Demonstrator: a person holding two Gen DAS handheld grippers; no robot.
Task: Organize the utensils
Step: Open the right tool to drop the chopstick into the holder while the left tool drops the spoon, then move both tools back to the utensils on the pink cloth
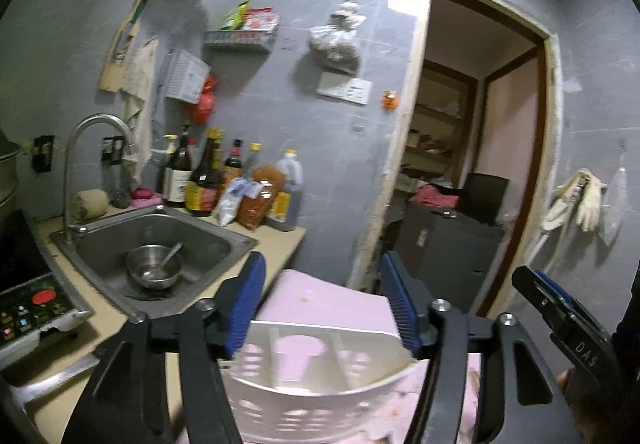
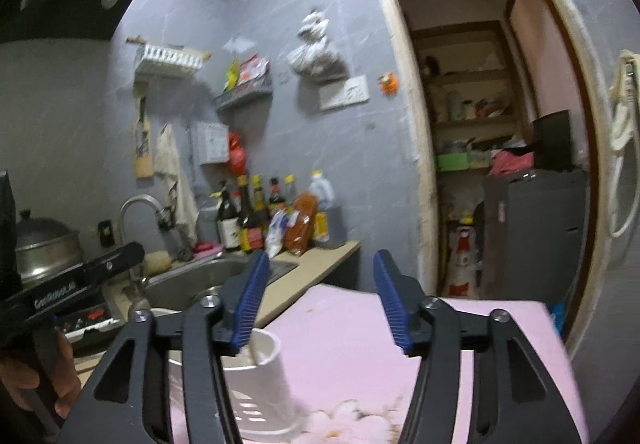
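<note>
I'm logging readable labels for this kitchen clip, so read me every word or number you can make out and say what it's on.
"DAS": on the right gripper body, seen from the left wrist view.
Left gripper body lettering: blurred, unreadable.
Sauce bottles labels: too small and blurred.
Induction cooker panel markings: unreadable.

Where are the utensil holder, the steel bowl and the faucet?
Utensil holder (image 1: 320,396): left wrist view, on its slotted front wall.
Steel bowl (image 1: 138,264): left wrist view, on its near left rim, inside the sink.
Faucet (image 1: 96,121): left wrist view, on the top of its curved neck.

Right gripper (image 1: 576,328) — seemingly "DAS".
</note>
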